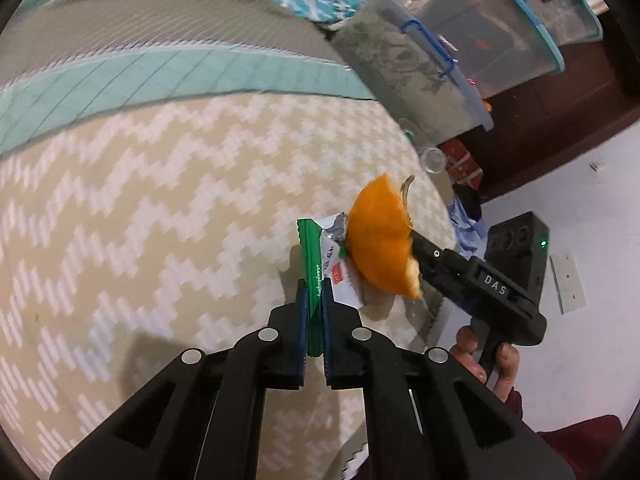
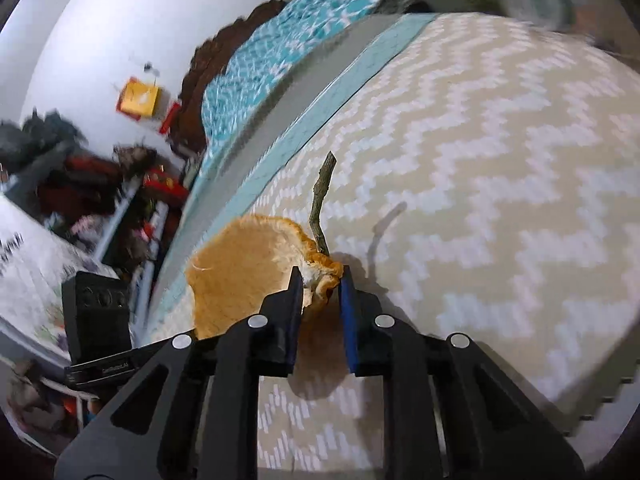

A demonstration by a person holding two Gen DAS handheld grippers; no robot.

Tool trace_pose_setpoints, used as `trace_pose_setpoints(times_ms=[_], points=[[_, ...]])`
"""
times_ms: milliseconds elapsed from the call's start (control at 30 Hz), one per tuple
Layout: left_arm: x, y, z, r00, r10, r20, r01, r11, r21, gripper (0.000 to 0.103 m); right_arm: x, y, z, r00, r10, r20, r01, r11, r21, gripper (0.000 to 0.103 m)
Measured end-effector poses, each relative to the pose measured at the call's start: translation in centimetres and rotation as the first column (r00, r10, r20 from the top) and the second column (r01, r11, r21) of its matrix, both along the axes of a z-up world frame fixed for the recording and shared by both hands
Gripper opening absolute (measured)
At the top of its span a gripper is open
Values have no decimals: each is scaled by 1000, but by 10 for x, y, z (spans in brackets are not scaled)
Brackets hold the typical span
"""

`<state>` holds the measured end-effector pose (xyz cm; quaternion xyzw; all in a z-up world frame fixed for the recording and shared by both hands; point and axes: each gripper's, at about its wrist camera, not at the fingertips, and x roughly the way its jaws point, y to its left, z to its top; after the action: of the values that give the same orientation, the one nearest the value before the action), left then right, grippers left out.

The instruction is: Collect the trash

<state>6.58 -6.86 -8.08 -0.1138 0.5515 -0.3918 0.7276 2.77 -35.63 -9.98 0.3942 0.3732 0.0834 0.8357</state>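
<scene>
Left tongs clamp green wrapper, right tongs pinch orange peel with its twig (stem?); both trash bits held clear above the zigzag mat, likely for carrying off together

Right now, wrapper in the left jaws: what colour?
Green edge, silver-white body; the wrapper shows best in the left wrist view.

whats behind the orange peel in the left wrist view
The right gripper shows behind the orange peel, clamping it. A twig pokes out above. The gripper's fingertips are covered by the peel.
</scene>
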Motion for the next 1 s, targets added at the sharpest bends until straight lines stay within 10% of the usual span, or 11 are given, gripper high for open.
trace_pose_setpoints(times_ms=[267,500,633,900,967,1000], points=[[30,-94,58,980,-153,130,154,988,1,5,-42,-101,36,963,-241,123,243,970,-7,21],[54,-218,89,941,-280,188,285,959,3,5,-56,-198,63,873,-449,193,480,861,-168,20],[54,-299,84,911,-363,195,361,931,44,5,-41,-227,58,856,-492,161,517,800,-303,20],[52,-392,37,883,-429,191,395,898,194,6,-2,-272,24,873,-483,65,467,793,-390,24],[55,-406,27,884,-425,195,377,895,238,6,-4,-277,25,859,-502,99,501,788,-358,37],[57,-411,25,885,-423,196,372,894,249,9,-8,-278,28,847,-516,124,524,777,-349,68]])
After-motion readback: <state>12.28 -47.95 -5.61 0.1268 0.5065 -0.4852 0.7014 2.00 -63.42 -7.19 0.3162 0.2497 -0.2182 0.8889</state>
